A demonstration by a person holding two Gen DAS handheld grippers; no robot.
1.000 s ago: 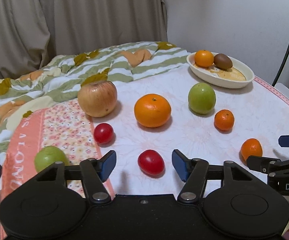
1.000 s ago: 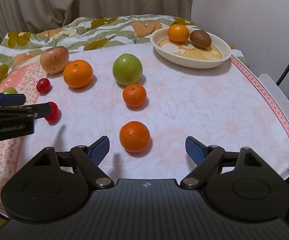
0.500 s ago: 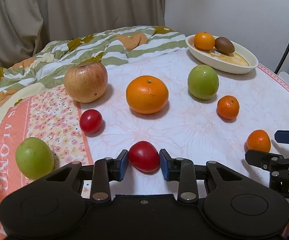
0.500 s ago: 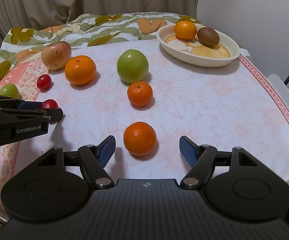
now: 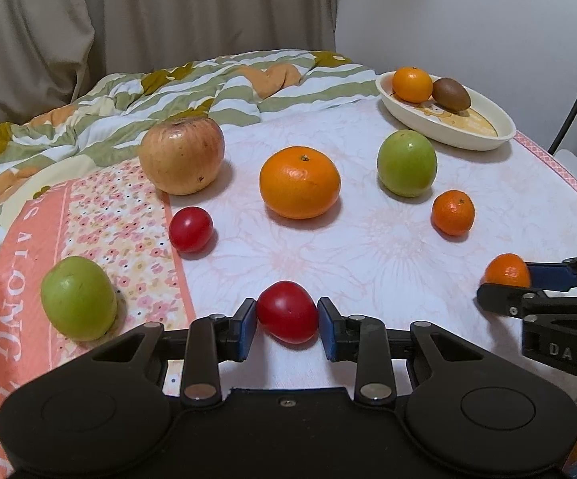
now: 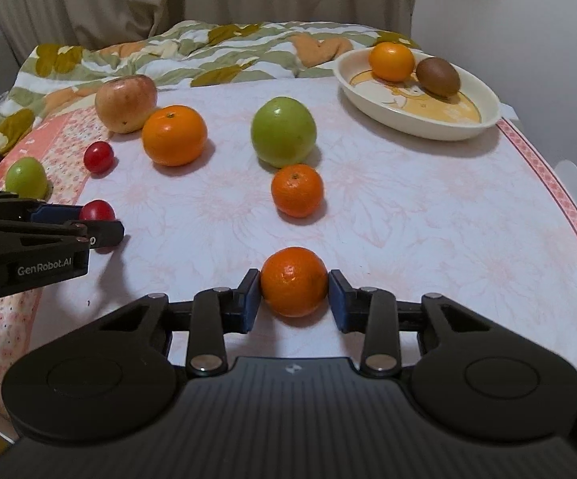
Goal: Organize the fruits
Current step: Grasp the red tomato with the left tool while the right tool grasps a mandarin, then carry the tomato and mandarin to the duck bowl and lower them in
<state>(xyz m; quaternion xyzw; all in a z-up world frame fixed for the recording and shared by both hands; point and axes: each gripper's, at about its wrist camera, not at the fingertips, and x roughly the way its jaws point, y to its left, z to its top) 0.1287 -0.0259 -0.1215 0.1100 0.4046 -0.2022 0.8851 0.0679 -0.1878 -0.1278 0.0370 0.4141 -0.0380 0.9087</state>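
In the left wrist view, the left gripper (image 5: 287,324) pinches a red cherry tomato (image 5: 287,312) at lower centre, its blue pads pressed against both sides while the fruit rests on the floral tablecloth (image 5: 368,247). A soft tomato probably wants a gentle squeeze and a straight lift before travelling to the oval dish (image 5: 468,141) at upper right, which already holds an orange and a kiwi. In the right wrist view, the right gripper (image 6: 294,296) clamps a mandarin (image 6: 294,281) at lower centre, held across its widest part; lifting clear of the second mandarin (image 6: 297,190) just above would avoid knocking it.
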